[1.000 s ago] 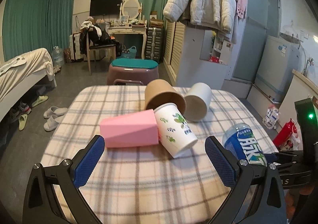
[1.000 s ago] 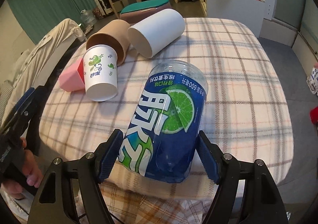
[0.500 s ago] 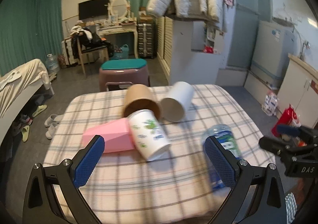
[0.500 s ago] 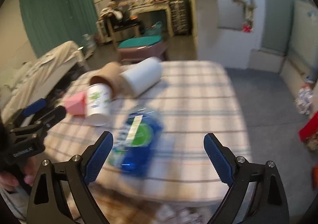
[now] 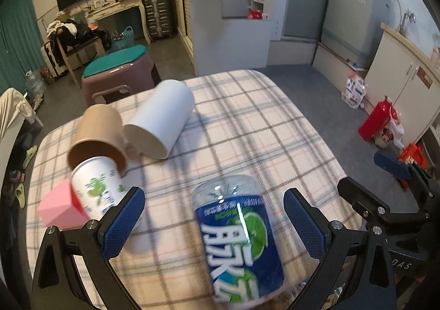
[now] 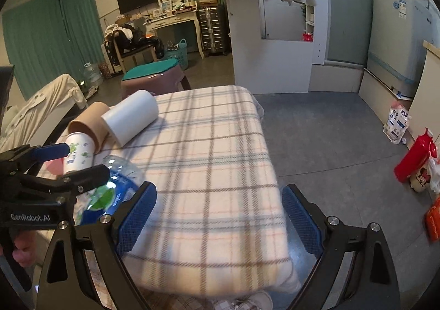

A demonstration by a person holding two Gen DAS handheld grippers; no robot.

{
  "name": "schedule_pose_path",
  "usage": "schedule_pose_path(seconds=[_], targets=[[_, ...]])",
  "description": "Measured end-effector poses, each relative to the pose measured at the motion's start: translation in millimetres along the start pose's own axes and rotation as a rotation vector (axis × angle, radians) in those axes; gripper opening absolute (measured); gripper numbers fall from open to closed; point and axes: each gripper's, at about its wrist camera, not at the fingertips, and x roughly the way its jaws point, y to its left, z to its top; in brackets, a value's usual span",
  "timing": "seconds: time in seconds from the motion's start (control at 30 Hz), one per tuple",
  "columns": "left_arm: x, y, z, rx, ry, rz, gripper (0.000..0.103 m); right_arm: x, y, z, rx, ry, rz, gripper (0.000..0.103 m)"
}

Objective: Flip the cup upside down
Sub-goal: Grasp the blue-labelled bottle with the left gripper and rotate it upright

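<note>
A blue-labelled clear plastic cup (image 5: 236,238) lies on its side on the plaid table (image 5: 247,128), between the open fingers of my left gripper (image 5: 211,224), which do not touch it. It also shows in the right wrist view (image 6: 110,189), partly behind the left gripper. My right gripper (image 6: 220,216) is open and empty over the table's right side. Lying on their sides are a white cup (image 5: 162,123), a brown cup (image 5: 99,134), a leaf-printed paper cup (image 5: 99,186) and a pink cup (image 5: 59,209).
A purple stool with a teal cushion (image 5: 118,70) stands behind the table. A bed (image 6: 41,106) is at the left. A red bottle (image 6: 415,158) and bags sit on the floor at the right, near white cabinets (image 5: 407,90).
My right gripper let go of the blue-labelled cup and pulled back to the right. My left gripper moved right and now straddles that cup, which lies on the table.
</note>
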Motion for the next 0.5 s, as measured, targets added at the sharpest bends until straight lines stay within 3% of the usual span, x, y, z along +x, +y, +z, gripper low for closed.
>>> schedule_pose_path(seconds=[0.3, 0.43, 0.5], targets=[[36.6, -1.4, 1.1, 0.009, 0.095, -0.014, 0.098, 21.9, -8.5, 3.3, -0.001, -0.007, -0.008, 0.093], [40.9, 3.3, 1.0, -0.002, 0.124, -0.007, 0.097, 16.3, -12.1, 4.4, 0.02, -0.063, -0.022, 0.093], [40.3, 3.9, 1.4, -0.007, 0.134, -0.023, 0.09, 11.4, -11.9, 6.1, 0.015, -0.093, -0.04, 0.093]])
